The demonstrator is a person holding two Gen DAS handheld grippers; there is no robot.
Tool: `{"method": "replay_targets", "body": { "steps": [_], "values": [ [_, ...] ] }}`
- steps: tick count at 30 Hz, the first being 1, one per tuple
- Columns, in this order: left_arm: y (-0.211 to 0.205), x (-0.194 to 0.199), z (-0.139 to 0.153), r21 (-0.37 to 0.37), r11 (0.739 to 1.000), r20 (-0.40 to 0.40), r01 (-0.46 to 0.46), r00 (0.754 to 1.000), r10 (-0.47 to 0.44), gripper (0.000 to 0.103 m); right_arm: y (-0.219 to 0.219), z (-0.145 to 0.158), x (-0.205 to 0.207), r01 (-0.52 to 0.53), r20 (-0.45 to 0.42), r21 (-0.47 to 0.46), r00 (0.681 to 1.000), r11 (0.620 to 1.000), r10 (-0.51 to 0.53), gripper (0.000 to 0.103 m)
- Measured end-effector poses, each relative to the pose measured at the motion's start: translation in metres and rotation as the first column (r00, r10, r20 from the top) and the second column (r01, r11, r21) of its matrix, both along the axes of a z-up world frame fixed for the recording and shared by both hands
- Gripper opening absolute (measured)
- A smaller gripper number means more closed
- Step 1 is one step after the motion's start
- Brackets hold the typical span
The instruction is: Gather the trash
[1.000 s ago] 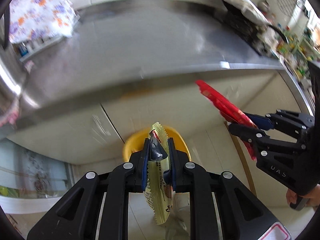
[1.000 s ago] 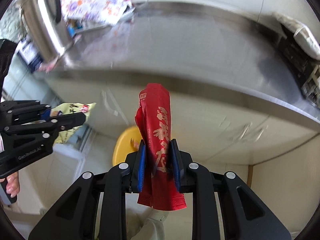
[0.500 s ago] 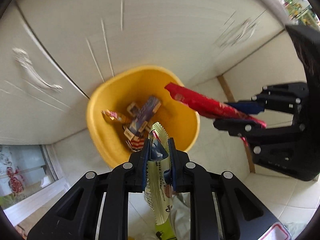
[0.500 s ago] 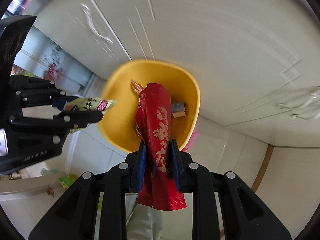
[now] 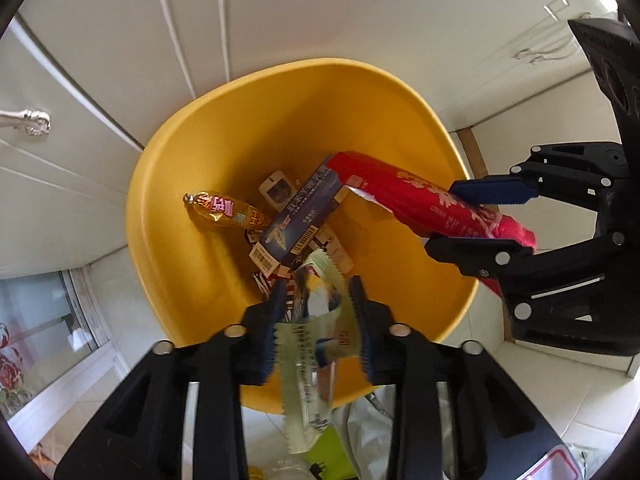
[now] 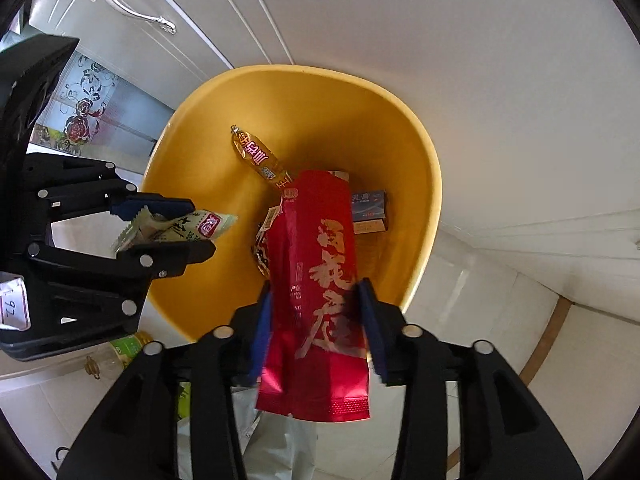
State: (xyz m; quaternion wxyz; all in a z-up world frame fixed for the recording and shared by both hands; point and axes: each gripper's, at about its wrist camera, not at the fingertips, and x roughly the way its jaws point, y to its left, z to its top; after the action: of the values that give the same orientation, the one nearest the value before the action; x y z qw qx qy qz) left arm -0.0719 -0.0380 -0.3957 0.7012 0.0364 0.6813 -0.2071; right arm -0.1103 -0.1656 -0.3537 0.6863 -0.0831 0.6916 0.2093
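Note:
A yellow bin (image 5: 160,152) stands on the floor below both grippers, holding a gold sausage wrapper (image 5: 224,212), a blue box (image 5: 304,220) and other scraps. My left gripper (image 5: 318,288) points down over its near rim. Its jaws are opening, and a pale green wrapper (image 5: 316,340) hangs loose between them. My right gripper (image 6: 314,292) also points down into the bin (image 6: 432,168), jaws opening, with a red pouch (image 6: 320,280) slack between the pads. Each gripper appears in the other's view: the left gripper (image 6: 200,226) and the right gripper (image 5: 440,218).
White cabinet doors with a silver handle (image 6: 128,12) rise just behind the bin. Pale floor tiles surround it. A plastic bottle (image 6: 116,352) and a white plastic bag (image 5: 360,432) lie on the floor on the near side.
Both grippers dropped from counter height to just above the bin and tilted downward. Both pairs of jaws have spread, and the wrappers have loosened and flattened between them.

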Motion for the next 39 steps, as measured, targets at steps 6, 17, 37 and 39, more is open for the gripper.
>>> {"method": "replay_targets", "body": {
  "steps": [6,17,37,39],
  "values": [
    [-0.002,0.001,0.002,-0.011,1.0,0.018,-0.012,1.0,0.012,0.048,-0.007,0.001,0.007,0.01,0.014,0.014,1.0,1.0,-0.01,0.05],
    [-0.003,0.002,0.007,-0.011,1.0,0.035,-0.005,0.999,0.005,0.055,-0.015,0.009,0.008,-0.003,0.029,0.046,1.0,0.999,0.002,0.061],
    [0.0,-0.005,0.027,-0.022,1.0,0.067,-0.022,0.997,0.023,0.088,-0.028,0.035,0.006,0.037,0.076,0.049,0.996,0.998,-0.041,0.061],
    [-0.001,-0.006,0.029,-0.03,0.999,0.068,-0.021,0.997,0.023,0.088,-0.032,0.038,0.006,0.043,0.08,0.048,0.996,0.998,-0.047,0.061]
  ]
}}
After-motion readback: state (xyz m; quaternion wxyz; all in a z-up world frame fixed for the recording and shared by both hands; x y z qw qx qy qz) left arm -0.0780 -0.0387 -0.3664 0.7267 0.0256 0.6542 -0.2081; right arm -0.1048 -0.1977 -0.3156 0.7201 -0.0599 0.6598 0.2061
